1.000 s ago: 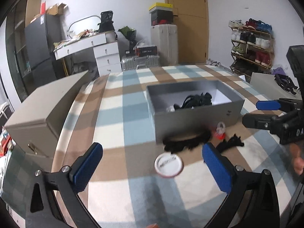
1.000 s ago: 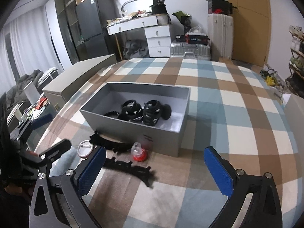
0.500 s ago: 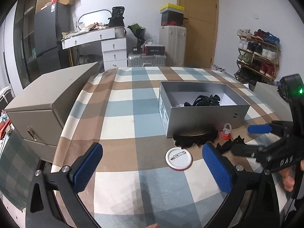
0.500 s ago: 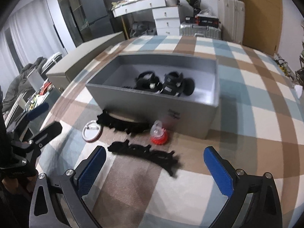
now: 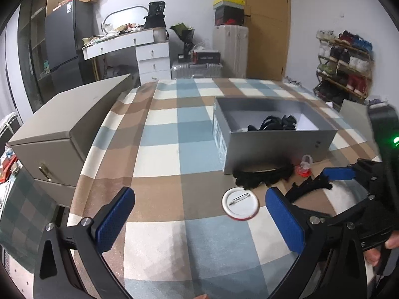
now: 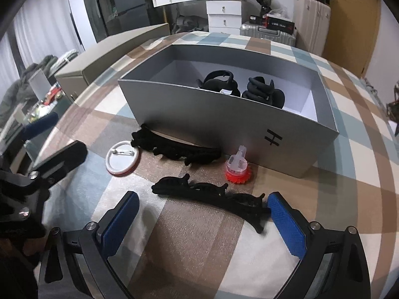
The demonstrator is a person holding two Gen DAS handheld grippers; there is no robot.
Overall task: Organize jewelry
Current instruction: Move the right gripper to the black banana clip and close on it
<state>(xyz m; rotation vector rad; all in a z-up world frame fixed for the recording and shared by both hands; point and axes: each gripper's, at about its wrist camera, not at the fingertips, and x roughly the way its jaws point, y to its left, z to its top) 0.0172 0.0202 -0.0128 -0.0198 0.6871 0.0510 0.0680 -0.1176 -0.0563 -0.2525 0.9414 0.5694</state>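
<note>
A grey open box (image 6: 199,114) (image 5: 274,147) on the checked cloth holds black hair clips (image 6: 239,87). In front of it lie a long black hair clip (image 6: 174,147) (image 5: 261,177), a second black clip (image 6: 212,194) (image 5: 306,186), a red and clear small piece (image 6: 238,167) (image 5: 304,167) and a round white pin badge (image 6: 122,158) (image 5: 240,205). My right gripper (image 6: 203,221) is open, low over the cloth, its fingers either side of the second clip. My left gripper (image 5: 199,221) is open and empty, left of the badge.
A beige cabinet (image 5: 69,129) stands off the cloth's left edge. Behind are a white drawer desk (image 5: 149,57), suitcases (image 5: 229,47), a fridge (image 5: 64,44), a door and a shoe rack (image 5: 344,59). The left gripper shows at the left in the right wrist view (image 6: 49,164).
My right gripper has moved forward and down toward the second black clip. My left gripper has pulled back and left, away from the box.
</note>
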